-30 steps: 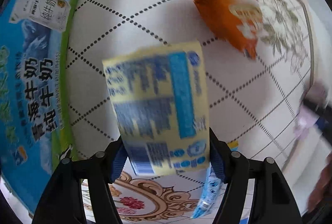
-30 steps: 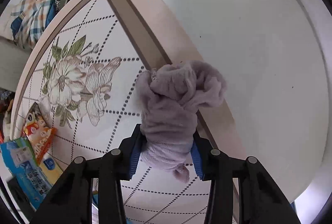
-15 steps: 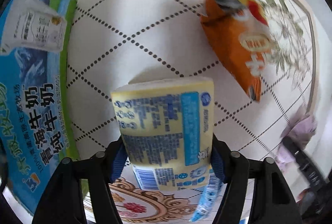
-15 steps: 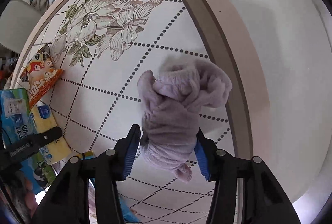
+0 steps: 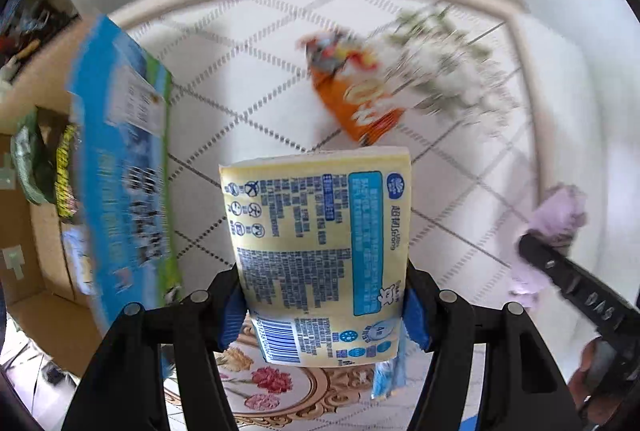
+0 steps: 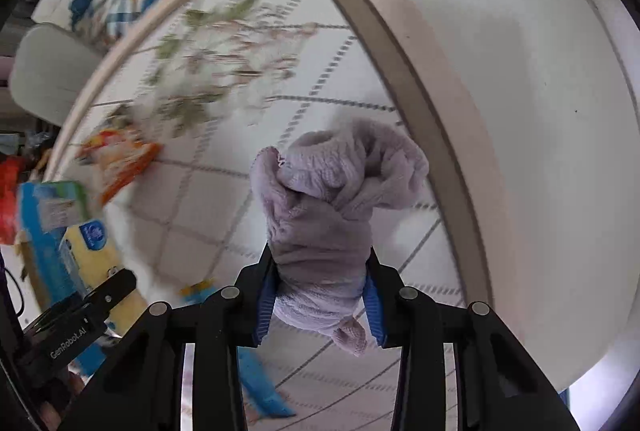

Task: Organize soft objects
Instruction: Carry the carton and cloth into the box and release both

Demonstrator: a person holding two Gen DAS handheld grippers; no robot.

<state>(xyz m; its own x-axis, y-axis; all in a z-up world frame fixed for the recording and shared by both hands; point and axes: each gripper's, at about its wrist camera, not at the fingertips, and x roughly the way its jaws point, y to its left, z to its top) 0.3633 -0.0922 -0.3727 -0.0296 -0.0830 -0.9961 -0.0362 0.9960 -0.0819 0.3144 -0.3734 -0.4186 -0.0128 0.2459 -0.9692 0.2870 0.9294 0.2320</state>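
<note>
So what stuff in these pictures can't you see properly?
- Left wrist view: the orange snack bag is motion-blurred; its print is unreadable.
- Left wrist view: the yellow pack hides the table behind it.
- Right wrist view: the purple cloth is bunched, so its shape is unclear.

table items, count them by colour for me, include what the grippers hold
Yellow: 1, tissue pack in the left gripper
Lilac: 1, fleece cloth in the right gripper
Orange: 1, snack bag
Blue: 2, milk carton box and small blue packet
Total: 5
</note>
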